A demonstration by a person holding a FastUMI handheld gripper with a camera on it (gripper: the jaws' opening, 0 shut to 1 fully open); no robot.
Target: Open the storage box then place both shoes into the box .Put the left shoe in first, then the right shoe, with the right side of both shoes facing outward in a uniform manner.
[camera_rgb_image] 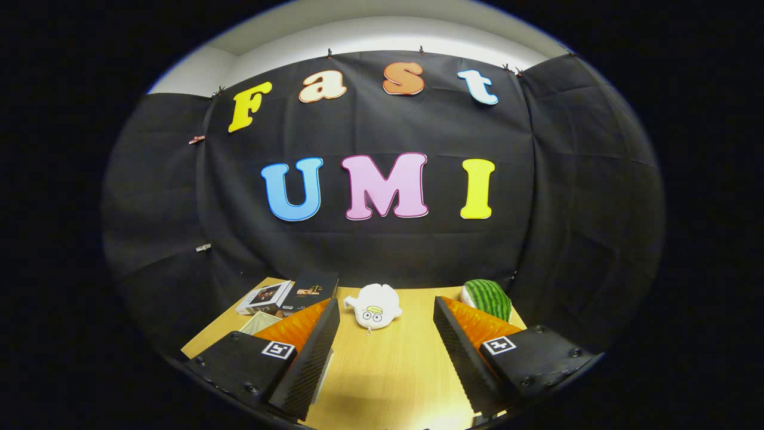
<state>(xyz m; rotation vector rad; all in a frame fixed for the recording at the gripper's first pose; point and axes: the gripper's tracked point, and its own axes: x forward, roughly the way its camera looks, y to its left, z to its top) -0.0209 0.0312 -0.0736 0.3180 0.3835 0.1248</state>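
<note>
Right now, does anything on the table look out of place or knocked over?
Nothing is spilled or damaged. The tool is open over bare wooden table. Beyond it a white plush toy lies face up, a watermelon-patterned item sits by the wall, and two flat boxes lie askew at the table's far corner.

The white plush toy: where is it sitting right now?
In the gripper view the white plush toy lies on the wooden table, beyond the open claw and in line with its gap, with the watermelon plush to its right and two boxes to its left.
</note>
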